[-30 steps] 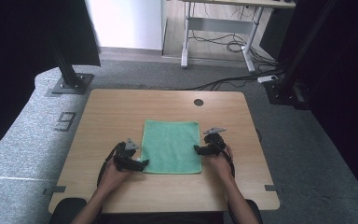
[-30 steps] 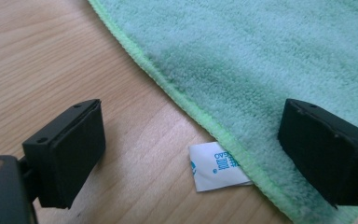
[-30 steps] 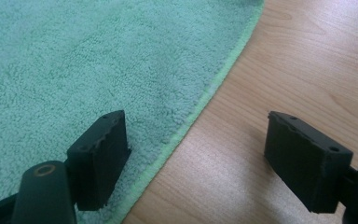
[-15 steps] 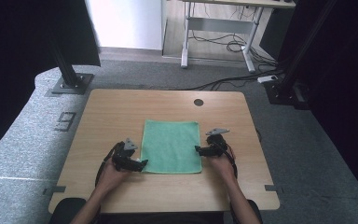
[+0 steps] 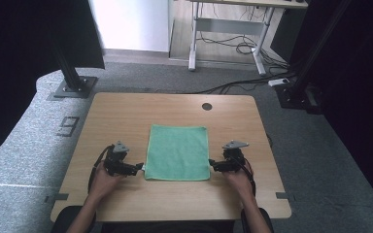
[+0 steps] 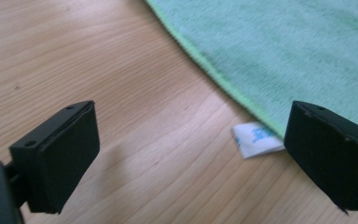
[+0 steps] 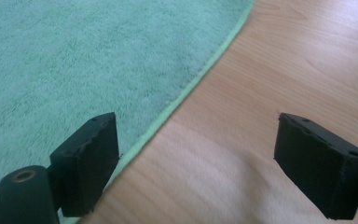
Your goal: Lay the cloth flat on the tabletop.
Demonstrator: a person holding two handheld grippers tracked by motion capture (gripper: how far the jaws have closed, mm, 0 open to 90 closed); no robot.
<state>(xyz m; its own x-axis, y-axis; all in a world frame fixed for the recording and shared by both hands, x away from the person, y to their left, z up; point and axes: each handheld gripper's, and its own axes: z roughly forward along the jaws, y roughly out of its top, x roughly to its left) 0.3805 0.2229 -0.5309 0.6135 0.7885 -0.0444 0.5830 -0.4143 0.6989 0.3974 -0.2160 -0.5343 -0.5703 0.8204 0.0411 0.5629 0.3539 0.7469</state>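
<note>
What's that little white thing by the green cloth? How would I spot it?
Start at the wooden table and find the green cloth lying flat in its middle. At the cloth's near left corner, a small white tag with blue print sticks out onto the wood, the only white thing there.

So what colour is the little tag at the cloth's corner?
White with blue print; the tag on the green cloth shows best in the left gripper view.

Green towel: terry cloth, lighter green stitched hem, spread flat and unfolded, roughly square, edges squared to the desk. Sits centre, toward the near half. White care tag (blue print) pokes out from its near-left corner, flat on the wood.
</note>
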